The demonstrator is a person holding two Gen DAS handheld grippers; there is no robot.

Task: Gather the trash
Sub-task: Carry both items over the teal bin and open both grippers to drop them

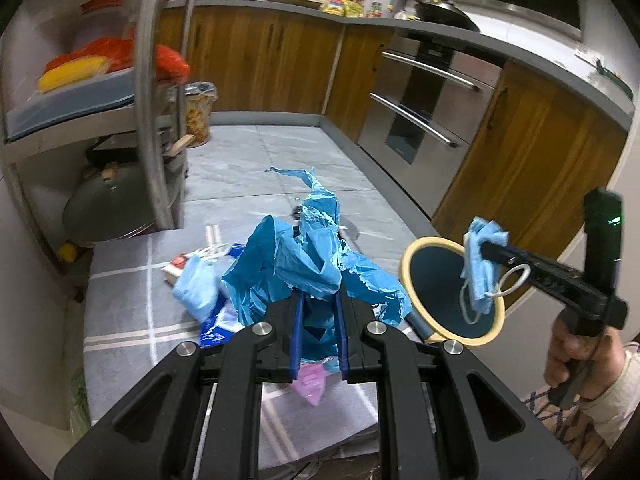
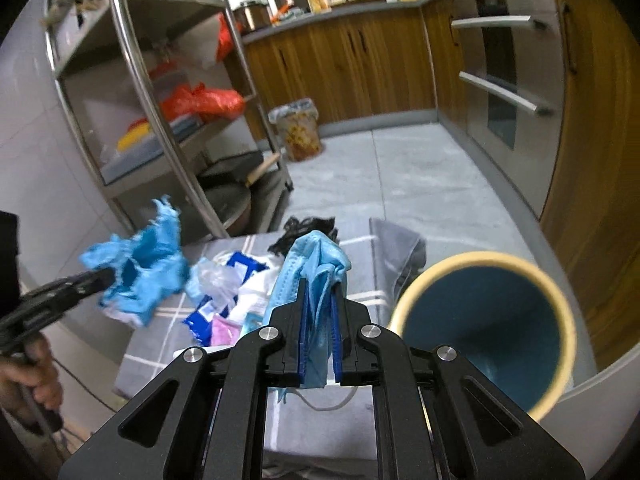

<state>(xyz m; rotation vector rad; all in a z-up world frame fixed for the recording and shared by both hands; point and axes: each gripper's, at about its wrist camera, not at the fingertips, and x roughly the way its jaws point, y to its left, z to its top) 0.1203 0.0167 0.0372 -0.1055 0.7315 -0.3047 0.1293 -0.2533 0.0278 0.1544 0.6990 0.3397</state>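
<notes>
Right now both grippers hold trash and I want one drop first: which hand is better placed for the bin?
Right. The right gripper holds the face mask right by the blue bin's mouth; the left gripper, clamping the blue plastic bag, is farther off.

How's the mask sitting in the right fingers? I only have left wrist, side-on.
Observer: The bunched mask is pinched between both right fingers and sticks up past their tips.
Operator: Bin empty? The mask covers its mouth for me.
Observer: Right wrist looks straight into the bin. The inside that shows is bare.
Operator: Anything behind my bag?
Observer: A black tangle lies on the mat, near its far edge.
</notes>
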